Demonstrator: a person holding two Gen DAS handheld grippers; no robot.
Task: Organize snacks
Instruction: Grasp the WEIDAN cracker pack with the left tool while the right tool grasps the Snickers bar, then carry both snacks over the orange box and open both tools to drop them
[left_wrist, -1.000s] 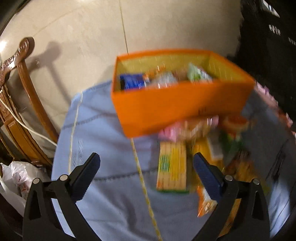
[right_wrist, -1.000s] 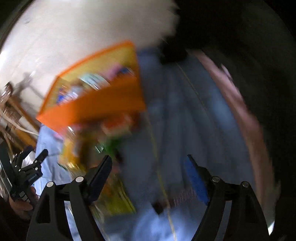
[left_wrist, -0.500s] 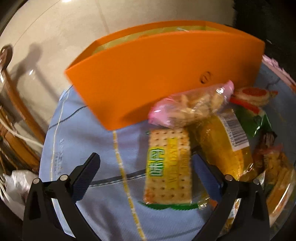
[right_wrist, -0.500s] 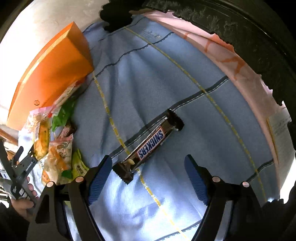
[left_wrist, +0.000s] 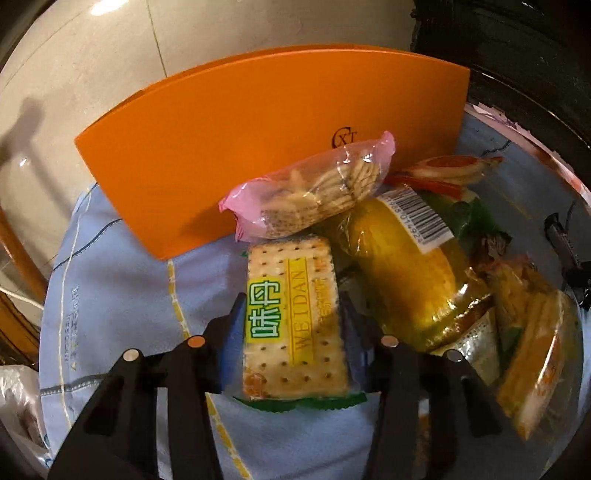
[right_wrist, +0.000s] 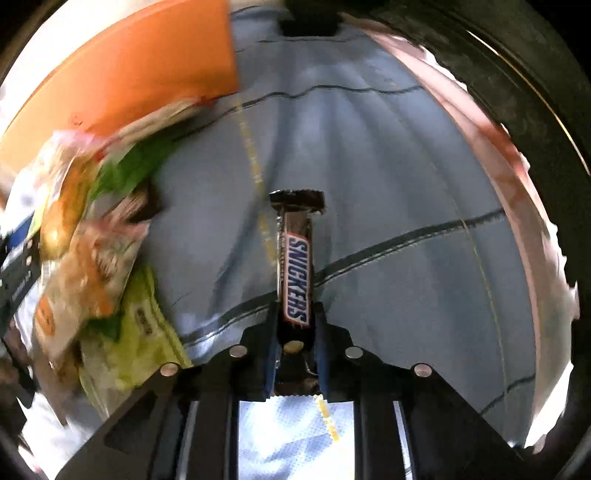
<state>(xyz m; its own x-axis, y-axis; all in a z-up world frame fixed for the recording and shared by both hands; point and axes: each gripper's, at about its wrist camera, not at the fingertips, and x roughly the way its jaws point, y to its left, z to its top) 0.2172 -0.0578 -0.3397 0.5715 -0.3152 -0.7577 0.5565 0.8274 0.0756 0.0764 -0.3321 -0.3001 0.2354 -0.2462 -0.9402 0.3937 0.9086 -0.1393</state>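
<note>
The left gripper (left_wrist: 291, 332) has its blue-padded fingers (left_wrist: 233, 332) pressed against both long sides of a flat cracker packet with a yellow-and-green label (left_wrist: 293, 317), which lies on a pale blue cloth with yellow and dark stripes (left_wrist: 122, 295). Just beyond the packet, a pink-ended clear bag of small biscuits (left_wrist: 314, 188) leans on the near wall of a tall orange cardboard box (left_wrist: 266, 122) that stands at the far side of the cloth. To the right of the cracker packet, touching it, sits a glossy yellow packet with a barcode sticker (left_wrist: 410, 266), and further right a heap of orange and green wrapped snacks (left_wrist: 532, 332) lies piled together.

The right gripper (right_wrist: 295, 332) is closed to a narrow gap on the near end of a brown Snickers chocolate bar (right_wrist: 296, 266), which points away along the fingers over the blue cloth. The bar is well apart from the snack heap, which appears blurred at the left of the right wrist view, with the orange box at the far left. A pink-edged border (right_wrist: 509, 177) runs along the cloth's right side.
</note>
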